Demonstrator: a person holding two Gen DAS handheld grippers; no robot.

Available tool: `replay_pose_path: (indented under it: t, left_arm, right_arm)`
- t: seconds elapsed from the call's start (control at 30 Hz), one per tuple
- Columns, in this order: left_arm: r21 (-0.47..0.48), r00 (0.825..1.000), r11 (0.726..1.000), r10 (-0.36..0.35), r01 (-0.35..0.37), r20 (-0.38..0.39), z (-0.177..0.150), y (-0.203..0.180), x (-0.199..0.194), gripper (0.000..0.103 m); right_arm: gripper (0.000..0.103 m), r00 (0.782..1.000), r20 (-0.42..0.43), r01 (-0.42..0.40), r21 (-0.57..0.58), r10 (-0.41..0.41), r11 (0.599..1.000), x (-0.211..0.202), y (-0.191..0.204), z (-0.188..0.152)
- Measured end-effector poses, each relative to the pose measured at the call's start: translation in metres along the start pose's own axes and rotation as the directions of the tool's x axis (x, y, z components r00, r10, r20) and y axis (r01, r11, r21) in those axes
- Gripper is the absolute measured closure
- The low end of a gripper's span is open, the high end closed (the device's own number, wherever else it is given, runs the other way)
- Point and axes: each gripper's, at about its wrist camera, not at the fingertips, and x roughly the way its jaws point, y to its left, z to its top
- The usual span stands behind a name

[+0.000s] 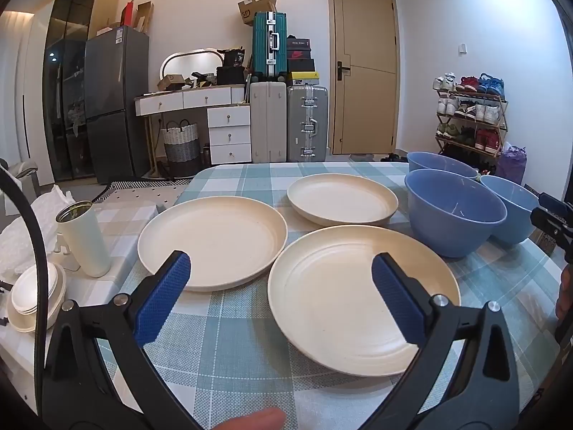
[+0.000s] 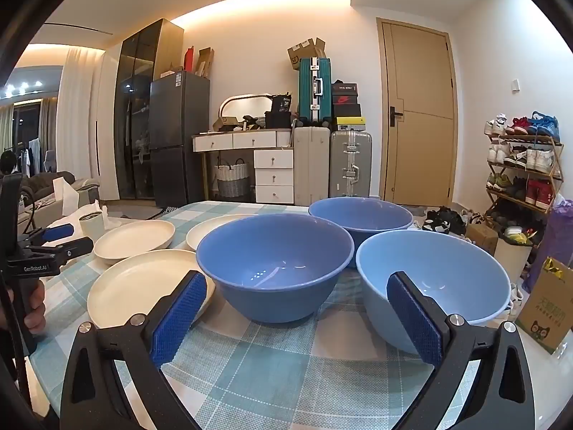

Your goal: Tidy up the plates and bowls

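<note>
Checked cloth covers our table (image 1: 243, 326), where three cream plates (image 1: 215, 242) lie singly on the left and three blue bowls (image 2: 274, 265) cluster on the right, nothing stacked yet. We hold the left gripper (image 1: 281, 295) over the plates and the right gripper (image 2: 297, 317) before the bowls, both spread wide and empty, likely one kind apiece.
</note>
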Motion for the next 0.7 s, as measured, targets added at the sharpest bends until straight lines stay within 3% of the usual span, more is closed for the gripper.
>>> replay_pose_path:
  t: [0.7]
  left_arm:
    - [0.003,1.0,1.0,0.001,-0.001,-0.004,0.0001,-0.0001,0.0001,0.002]
  right_arm:
    - [0.0,1.0,-0.009,-0.001,0.002,0.001,1.0,0.001,0.0005,0.0002]
